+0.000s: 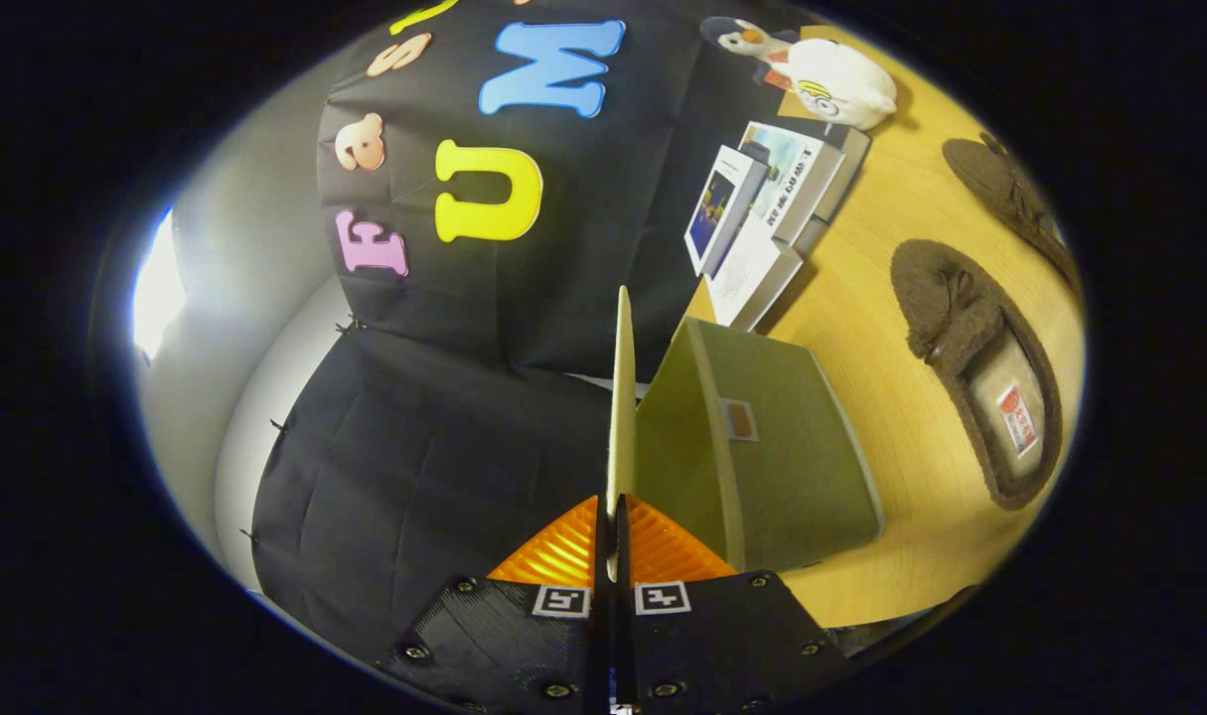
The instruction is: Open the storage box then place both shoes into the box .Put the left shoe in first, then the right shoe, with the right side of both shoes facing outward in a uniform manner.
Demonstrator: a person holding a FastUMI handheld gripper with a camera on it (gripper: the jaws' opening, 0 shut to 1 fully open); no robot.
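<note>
The gripper [611,541] has its fingers pressed together on the thin edge of the box lid [621,397], holding it swung up edge-on. The green box [782,447] sits just beside the fingers on the wooden table [891,199]. Beyond it lie two brown slippers, one [976,367] near the box and the other [1010,199] further off.

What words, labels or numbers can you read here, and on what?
Books: spine print, too blurred to read.
Nearer shoe: red insole label, too small to read.
Storage box: small tag, nothing legible.
Gripper, shut on the box lid: square markers, no words.
</note>
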